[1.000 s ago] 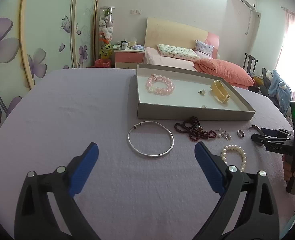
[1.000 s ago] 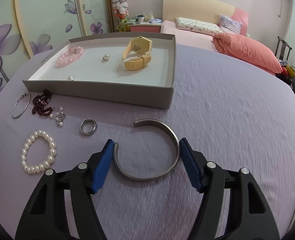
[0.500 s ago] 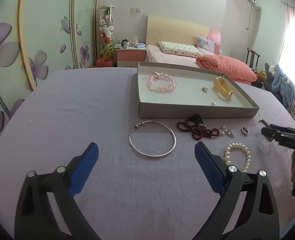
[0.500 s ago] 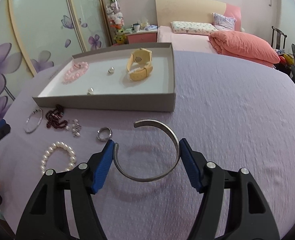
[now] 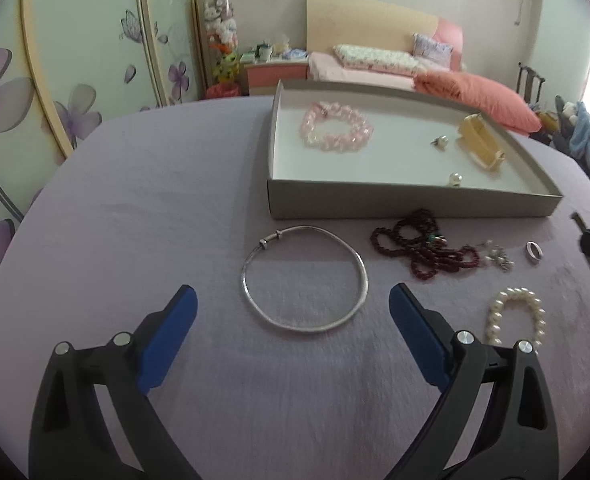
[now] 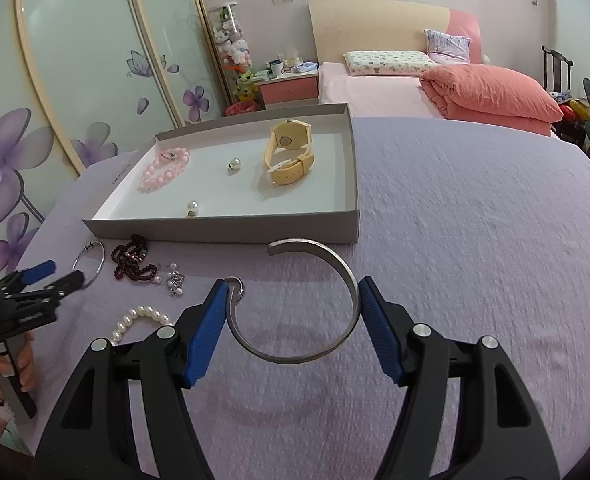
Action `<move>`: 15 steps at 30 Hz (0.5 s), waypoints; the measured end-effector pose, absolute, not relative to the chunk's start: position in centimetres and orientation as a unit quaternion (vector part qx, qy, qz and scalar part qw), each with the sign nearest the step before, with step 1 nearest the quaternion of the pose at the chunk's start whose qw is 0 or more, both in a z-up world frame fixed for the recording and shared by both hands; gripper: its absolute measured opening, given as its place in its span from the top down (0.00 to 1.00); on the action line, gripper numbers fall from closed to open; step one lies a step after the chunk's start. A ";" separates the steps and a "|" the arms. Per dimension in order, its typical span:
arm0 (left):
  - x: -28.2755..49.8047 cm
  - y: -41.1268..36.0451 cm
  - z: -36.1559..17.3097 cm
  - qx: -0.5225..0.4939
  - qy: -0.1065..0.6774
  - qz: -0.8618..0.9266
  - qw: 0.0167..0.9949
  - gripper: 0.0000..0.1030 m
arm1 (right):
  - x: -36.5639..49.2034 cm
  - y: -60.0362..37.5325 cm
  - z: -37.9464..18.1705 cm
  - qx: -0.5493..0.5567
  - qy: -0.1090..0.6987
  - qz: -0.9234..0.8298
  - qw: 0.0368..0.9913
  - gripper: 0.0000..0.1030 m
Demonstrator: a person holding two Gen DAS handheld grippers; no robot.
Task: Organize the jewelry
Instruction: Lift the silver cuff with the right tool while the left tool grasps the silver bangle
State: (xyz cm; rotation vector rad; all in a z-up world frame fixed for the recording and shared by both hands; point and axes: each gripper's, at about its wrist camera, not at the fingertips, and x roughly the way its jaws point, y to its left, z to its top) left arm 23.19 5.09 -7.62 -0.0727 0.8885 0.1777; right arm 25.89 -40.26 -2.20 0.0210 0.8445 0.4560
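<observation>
Right tool (image 6: 293, 304) pinches open silver metal cuff bracelet (image 6: 295, 300) above lilac-clothed table (image 6: 475, 260); left tool (image 5: 291, 316) spread, empty.

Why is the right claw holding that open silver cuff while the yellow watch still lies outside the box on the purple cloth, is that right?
Not quite. The right claw does hold the silver cuff, but the yellow watch already lies inside the box, as the right wrist view shows.
</observation>
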 end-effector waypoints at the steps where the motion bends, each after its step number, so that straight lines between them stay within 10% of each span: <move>1: 23.6 5.1 -7.8 -0.036 0.434 0.089 0.896 0.08 | 25.9 -40.3 -2.1 0.011 0.405 0.219 0.888 0.36; 15: 25.7 4.4 -8.3 -0.040 0.450 0.101 0.886 0.23 | 26.3 -40.3 -1.5 0.033 0.403 0.229 0.885 0.36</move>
